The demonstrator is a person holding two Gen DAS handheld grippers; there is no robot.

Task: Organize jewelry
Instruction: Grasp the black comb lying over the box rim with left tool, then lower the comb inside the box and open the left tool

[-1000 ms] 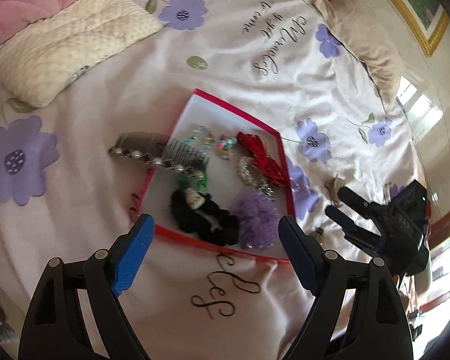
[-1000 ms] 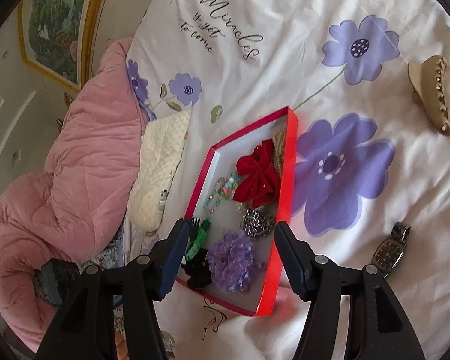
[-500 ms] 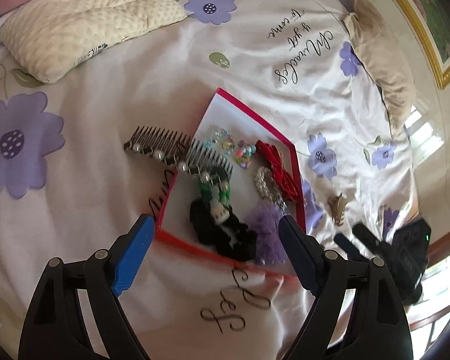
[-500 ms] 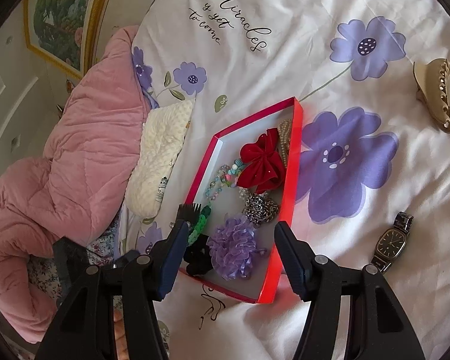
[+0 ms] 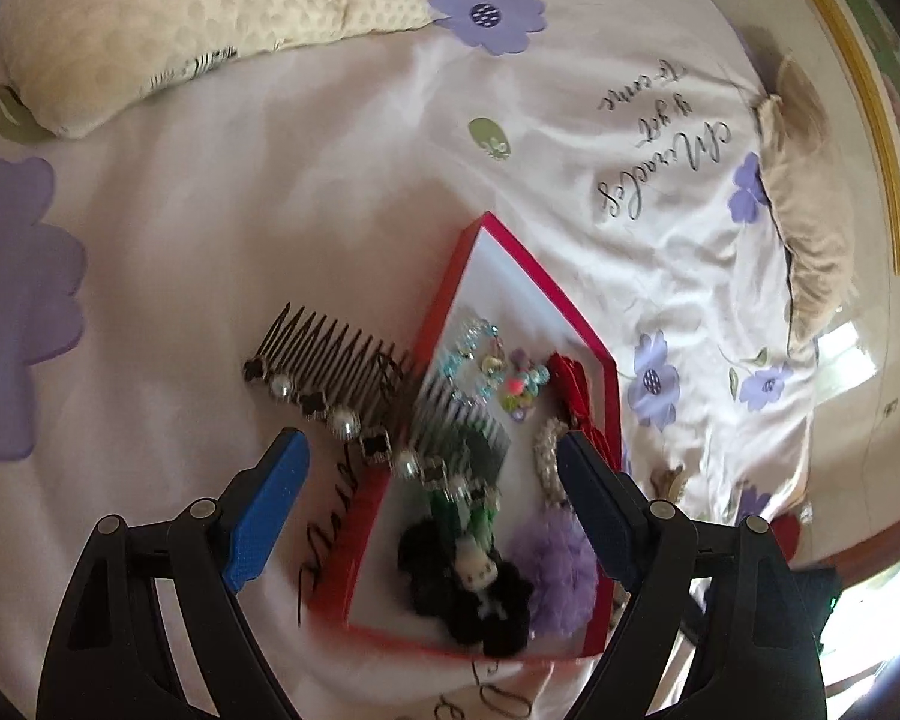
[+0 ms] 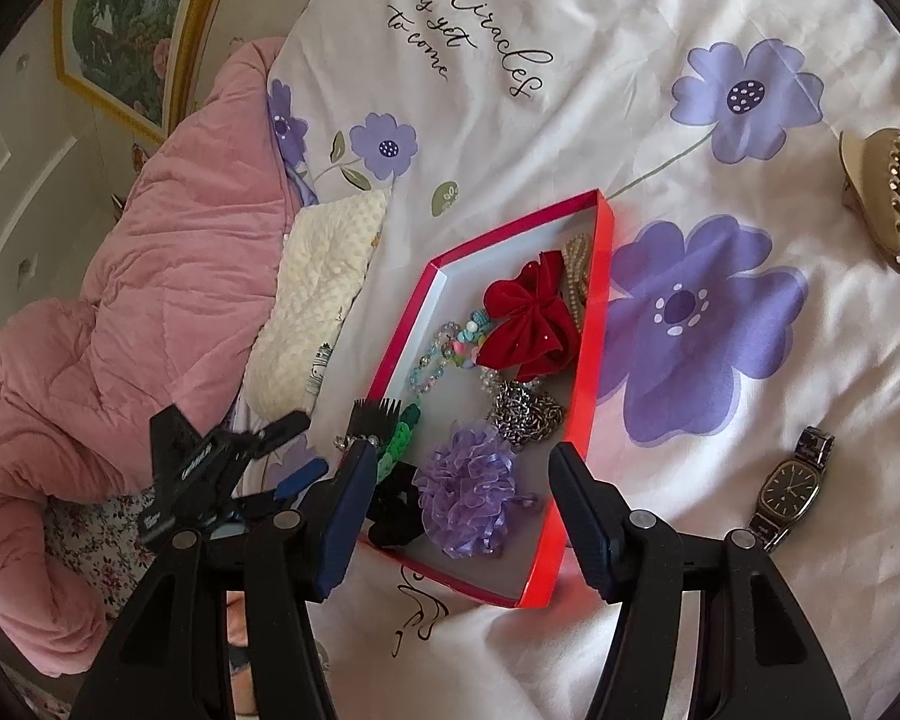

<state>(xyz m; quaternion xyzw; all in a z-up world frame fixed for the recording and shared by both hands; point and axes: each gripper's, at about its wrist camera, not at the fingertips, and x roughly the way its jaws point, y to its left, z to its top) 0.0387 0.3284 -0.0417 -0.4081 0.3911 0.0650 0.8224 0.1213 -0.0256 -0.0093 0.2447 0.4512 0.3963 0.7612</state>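
Note:
A red box (image 5: 444, 324) (image 6: 594, 324) lies on the bed, holding a red bow (image 6: 528, 312), a purple scrunchie (image 5: 555, 564) (image 6: 468, 498), a black scrunchie (image 5: 474, 588), bead bracelets (image 5: 480, 360) and a silver chain (image 6: 525, 411). A pearl hair comb (image 5: 336, 378) lies across the box's left rim, half on the sheet. My left gripper (image 5: 432, 510) is open, empty, above the comb and the box. My right gripper (image 6: 456, 516) is open, empty, over the box's near end. A tan claw clip (image 6: 879, 192) and a wristwatch (image 6: 789, 489) lie on the sheet to the right.
A cream pillow (image 5: 168, 30) lies at the far left and a beige cushion (image 5: 810, 204) at the far right. A pink quilt (image 6: 120, 300) is bunched along the bed's left side. A framed picture (image 6: 132, 30) hangs on the wall.
My left gripper has moved forward and left toward the comb and the box, which now appear larger. My right gripper has shifted a little; both stay open.

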